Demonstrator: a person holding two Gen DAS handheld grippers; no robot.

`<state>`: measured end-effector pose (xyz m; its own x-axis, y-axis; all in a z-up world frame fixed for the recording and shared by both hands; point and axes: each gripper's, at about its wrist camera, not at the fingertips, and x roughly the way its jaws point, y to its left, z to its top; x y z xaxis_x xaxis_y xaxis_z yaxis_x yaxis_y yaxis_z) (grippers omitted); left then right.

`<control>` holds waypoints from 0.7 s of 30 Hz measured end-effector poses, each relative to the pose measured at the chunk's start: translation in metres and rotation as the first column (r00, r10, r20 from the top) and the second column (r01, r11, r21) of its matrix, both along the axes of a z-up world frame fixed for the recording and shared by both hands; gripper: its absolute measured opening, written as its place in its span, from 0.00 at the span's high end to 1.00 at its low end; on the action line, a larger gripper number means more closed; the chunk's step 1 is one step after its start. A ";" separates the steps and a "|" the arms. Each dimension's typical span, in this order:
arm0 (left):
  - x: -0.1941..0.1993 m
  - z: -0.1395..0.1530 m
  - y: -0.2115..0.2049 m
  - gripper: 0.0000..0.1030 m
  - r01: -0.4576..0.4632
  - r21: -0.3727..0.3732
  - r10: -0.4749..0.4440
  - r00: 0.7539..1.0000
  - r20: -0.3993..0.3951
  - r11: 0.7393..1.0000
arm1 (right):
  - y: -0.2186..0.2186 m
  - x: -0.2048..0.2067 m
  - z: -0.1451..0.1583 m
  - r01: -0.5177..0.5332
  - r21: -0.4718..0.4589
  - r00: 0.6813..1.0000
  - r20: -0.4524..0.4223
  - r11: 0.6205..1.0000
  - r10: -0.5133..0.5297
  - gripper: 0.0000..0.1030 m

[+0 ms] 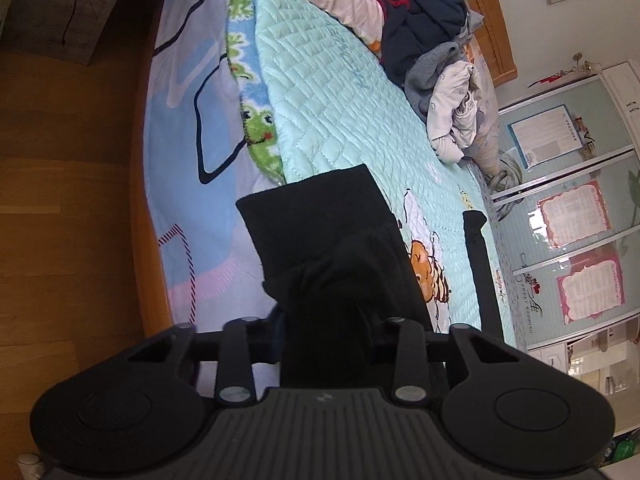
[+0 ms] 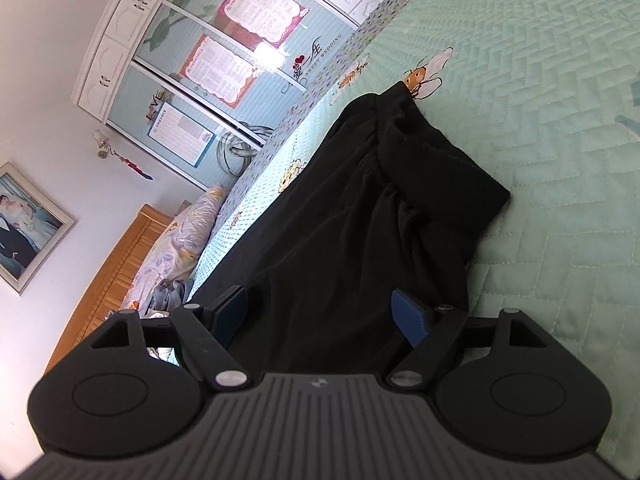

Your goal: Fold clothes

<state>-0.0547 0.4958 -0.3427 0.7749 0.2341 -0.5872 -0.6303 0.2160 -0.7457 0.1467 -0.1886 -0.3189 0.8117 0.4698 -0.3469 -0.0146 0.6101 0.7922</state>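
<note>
A black garment [image 1: 320,232] lies partly folded on the mint quilted bed cover [image 1: 320,100]. In the left wrist view its cloth runs up into my left gripper [image 1: 328,320], which is shut on it; the fingertips are hidden by the fabric. A narrow black strip [image 1: 478,272] stands apart to the right near the bed edge. In the right wrist view the same black garment [image 2: 380,208] spreads ahead in wrinkled layers. My right gripper [image 2: 319,312] is open, its blue pads [image 2: 408,316] wide apart with cloth lying between them.
A pile of dark, grey and white clothes [image 1: 432,52] sits at the far end of the bed near the wooden headboard [image 1: 496,32]. Wood floor [image 1: 60,200] lies to the left. A glass-fronted wardrobe [image 2: 208,64] stands past the bed edge.
</note>
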 end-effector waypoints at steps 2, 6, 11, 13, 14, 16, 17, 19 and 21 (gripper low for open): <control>0.001 0.004 -0.002 0.76 -0.001 0.019 0.001 1.000 -0.013 1.000 | -0.001 0.000 -0.001 -0.003 0.003 1.000 0.003 1.000 0.003 0.22; 0.009 0.019 -0.009 0.89 0.032 0.102 -0.026 0.998 -0.061 0.994 | -0.001 -0.001 -0.002 -0.019 -0.009 1.000 0.018 1.000 0.019 0.22; 0.011 0.036 -0.014 0.93 0.027 0.158 -0.017 0.998 -0.061 0.987 | 0.003 -0.006 0.007 -0.036 -0.119 0.998 0.040 0.992 0.041 0.22; 0.011 0.044 -0.017 0.95 0.026 0.174 -0.015 0.998 -0.066 0.984 | 0.005 -0.010 0.013 -0.025 -0.179 0.998 0.056 0.983 0.035 0.22; 0.011 0.048 -0.018 0.95 0.025 0.180 -0.013 0.997 -0.070 0.983 | 0.006 -0.011 0.016 -0.017 -0.208 0.997 0.064 0.978 0.031 0.22; 0.013 0.057 -0.020 0.96 0.025 0.191 -0.010 0.997 -0.077 0.981 | 0.006 -0.015 0.021 -0.004 -0.253 0.997 0.077 0.967 0.024 0.22; 0.014 0.063 -0.021 0.96 0.030 0.200 -0.014 0.997 -0.077 0.979 | 0.005 -0.015 0.022 0.004 -0.258 0.997 0.081 0.966 0.017 0.22; 0.019 0.074 -0.023 0.96 0.046 0.222 -0.032 0.997 -0.068 0.974 | 0.001 -0.016 0.022 0.018 -0.246 0.997 0.082 0.969 0.002 0.22; 0.025 0.078 -0.024 0.96 0.057 0.230 -0.044 0.997 -0.064 0.972 | -0.003 -0.014 0.020 0.030 -0.233 0.997 0.080 0.972 -0.011 0.22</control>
